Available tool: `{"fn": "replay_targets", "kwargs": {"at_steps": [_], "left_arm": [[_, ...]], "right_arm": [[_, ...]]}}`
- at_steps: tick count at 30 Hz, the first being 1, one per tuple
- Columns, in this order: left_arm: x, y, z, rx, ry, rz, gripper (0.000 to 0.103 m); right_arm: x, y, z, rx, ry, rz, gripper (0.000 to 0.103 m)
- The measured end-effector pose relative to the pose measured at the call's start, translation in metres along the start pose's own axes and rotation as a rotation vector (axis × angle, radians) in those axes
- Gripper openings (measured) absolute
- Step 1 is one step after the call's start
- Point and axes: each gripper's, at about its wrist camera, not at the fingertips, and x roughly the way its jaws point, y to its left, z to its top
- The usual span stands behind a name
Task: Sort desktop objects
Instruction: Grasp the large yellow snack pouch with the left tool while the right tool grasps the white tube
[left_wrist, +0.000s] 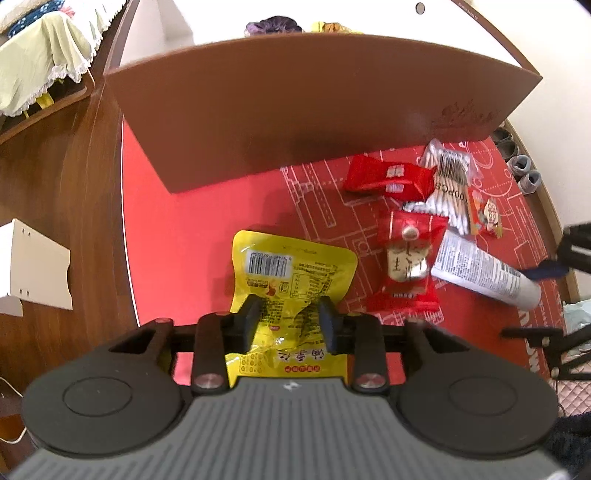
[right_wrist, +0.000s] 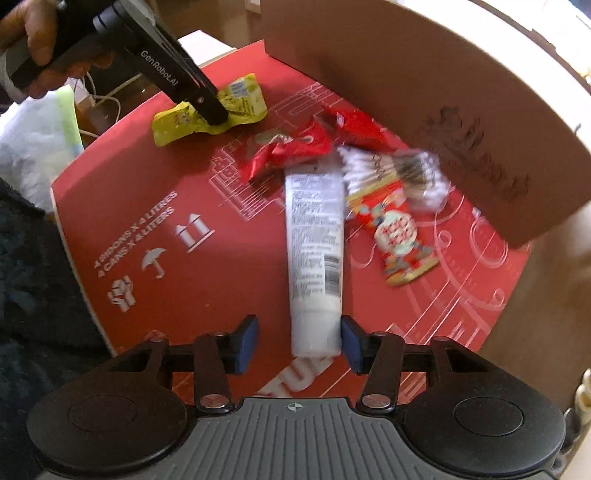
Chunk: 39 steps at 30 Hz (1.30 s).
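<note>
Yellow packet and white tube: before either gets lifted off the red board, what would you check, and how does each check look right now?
1. Left gripper astride the yellow packet: ok, the packet is crumpled between the fingers.
2. Left grip firm: cannot tell.
3. Right gripper lined up on the white tube: ok, the cap end lies between the fingers.
4. Right gripper closed on the tube: not ok, a gap shows on one side.
5. Tube free of the cotton swab bag: cannot tell, they lie close and the picture is blurred.

Dark wooden floor (left_wrist: 55, 177) fills the left of the frame – a cloth-draped wooden bench (left_wrist: 44, 66) at upper left, white wall (left_wrist: 369, 14) along the top, shoes (left_wrist: 524, 173) at right
</note>
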Motion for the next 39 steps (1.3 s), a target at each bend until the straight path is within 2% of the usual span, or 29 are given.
{"fn": "replay_targets", "kwargs": {"at_steps": [4,7,10,11,12,15,16,17,21,25,27,29,32,34,37,38,39], "left_arm": [[0.007,-0.002,-0.001,0.006,0.032,0.031,0.061],[0.011,-0.01,-0.004,0.054,0.035,0.056,0.068],[0.008,-0.016,-0.007,0.085,0.016,0.054,0.054],[0.007,-0.019,-0.008,0.102,0.009,0.057,0.047],[0.006,-0.021,-0.01,0.12,0.006,0.06,0.045],[0.0,-0.02,-0.012,0.099,0.007,0.025,0.035],[-0.003,-0.016,-0.012,0.072,0.005,0.0,0.021],[-0.008,-0.012,-0.012,0.043,0.0,-0.028,0.017],[-0.015,-0.001,-0.015,-0.007,0.007,-0.066,0.017],[-0.021,0.002,-0.023,-0.008,0.026,-0.088,0.017],[-0.021,0.0,-0.026,0.014,0.032,-0.075,0.018],[-0.017,-0.003,-0.03,0.038,0.042,-0.046,0.021],[-0.01,-0.006,-0.032,0.04,0.046,-0.028,0.034],[-0.008,-0.008,-0.033,0.056,0.042,-0.017,0.038],[-0.009,-0.013,-0.035,0.106,0.027,-0.002,0.033],[-0.011,-0.013,-0.035,0.108,0.021,-0.007,0.021],[-0.015,-0.011,-0.034,0.095,0.017,-0.023,0.019]], "right_arm": [[0.001,0.004,0.005,0.041,-0.013,-0.014,0.052],[0.002,0.007,0.01,0.067,-0.023,-0.025,0.053],[0.003,0.01,0.015,0.094,-0.032,-0.037,0.052],[0.004,0.011,0.017,0.102,-0.035,-0.04,0.044],[0.004,0.012,0.018,0.111,-0.038,-0.044,0.028],[0.005,0.015,0.023,0.137,-0.048,-0.056,0.028],[0.004,0.014,0.024,0.162,-0.046,-0.046,0.028],[0.002,0.011,0.022,0.207,-0.041,-0.024,0.028],[-0.008,-0.001,0.012,0.372,-0.047,0.03,0.027],[-0.02,-0.012,0.001,0.491,-0.067,0.057,0.028],[-0.023,-0.013,-0.003,0.522,-0.073,0.058,0.028],[-0.022,-0.011,-0.004,0.544,-0.075,0.058,0.028],[-0.021,-0.007,-0.004,0.559,-0.075,0.066,0.028],[-0.023,-0.003,-0.007,0.558,-0.075,0.067,0.028],[-0.025,0.001,-0.01,0.563,-0.078,0.07,0.028],[-0.026,0.001,-0.011,0.57,-0.083,0.073,0.028],[-0.028,0.001,-0.012,0.576,-0.088,0.076,0.028]]}}
